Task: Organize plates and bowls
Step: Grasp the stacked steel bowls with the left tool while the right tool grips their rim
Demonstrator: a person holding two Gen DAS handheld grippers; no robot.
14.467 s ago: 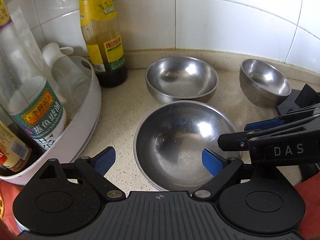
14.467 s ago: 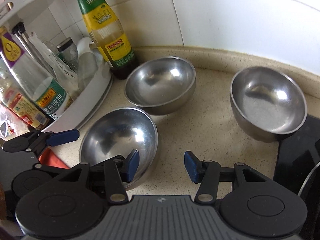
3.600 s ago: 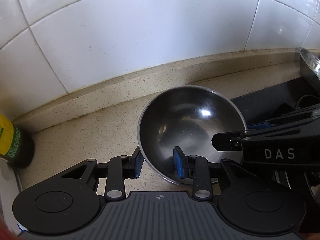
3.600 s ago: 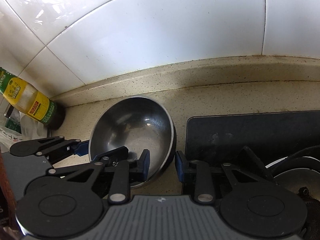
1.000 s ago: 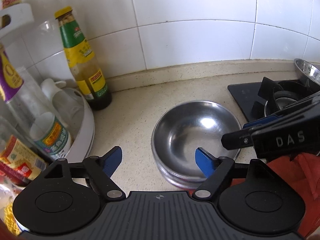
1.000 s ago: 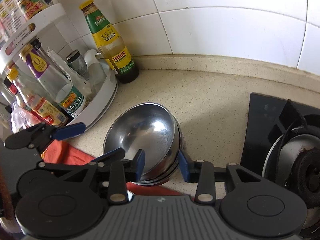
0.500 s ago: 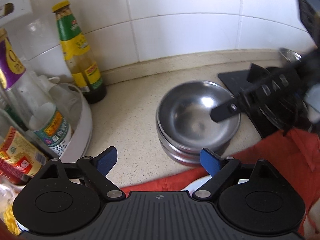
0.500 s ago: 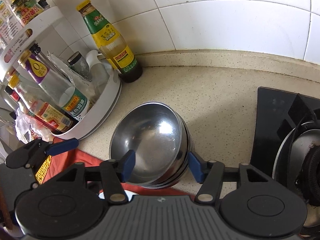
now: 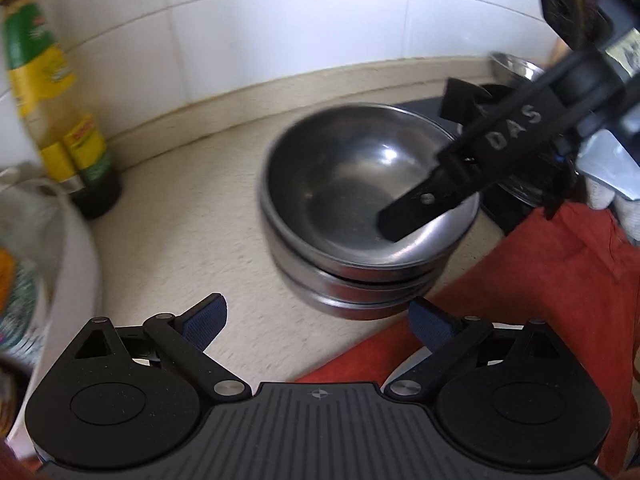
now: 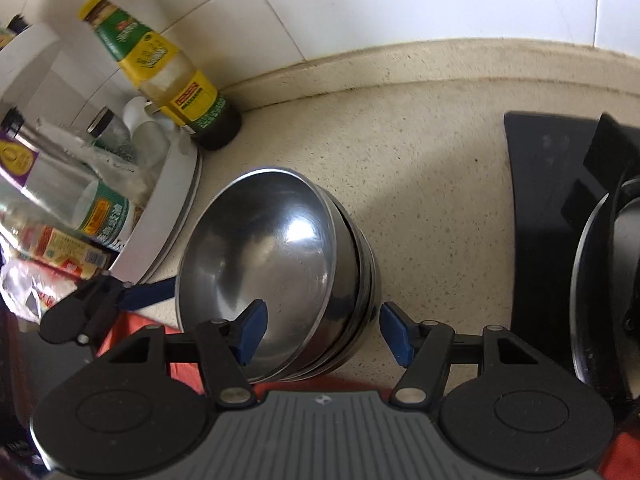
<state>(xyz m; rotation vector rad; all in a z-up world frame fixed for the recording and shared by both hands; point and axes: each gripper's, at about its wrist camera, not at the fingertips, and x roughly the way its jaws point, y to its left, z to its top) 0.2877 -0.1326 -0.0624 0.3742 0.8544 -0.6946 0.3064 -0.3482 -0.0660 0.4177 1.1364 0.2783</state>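
A stack of steel bowls [image 9: 344,184] stands nested on the speckled counter near its front edge. My left gripper [image 9: 318,320] hangs just in front of the stack's base. Its jaws are opening wide and hold nothing. In the right wrist view one blue finger of it [image 10: 148,294] reaches toward the stack's left side. My right gripper [image 10: 322,330] straddles the near wall of the stack [image 10: 276,248]. One pad sits inside the top bowl and the other stands just clear of the outer wall. From the left wrist view its black finger [image 9: 460,176] dips into the top bowl.
A yellow-and-green sauce bottle [image 10: 172,76] stands by the tiled wall. A white rack [image 10: 160,216] full of bottles fills the left. The black stove [image 10: 552,208] lies right of the stack, with another steel bowl [image 9: 516,68] behind it. Red cloth [image 9: 540,300] hangs at the counter's front.
The right jaws have spread off the stack's wall. The left jaws have widened. Both grippers have sunk closer to the stack, which stands where it was.
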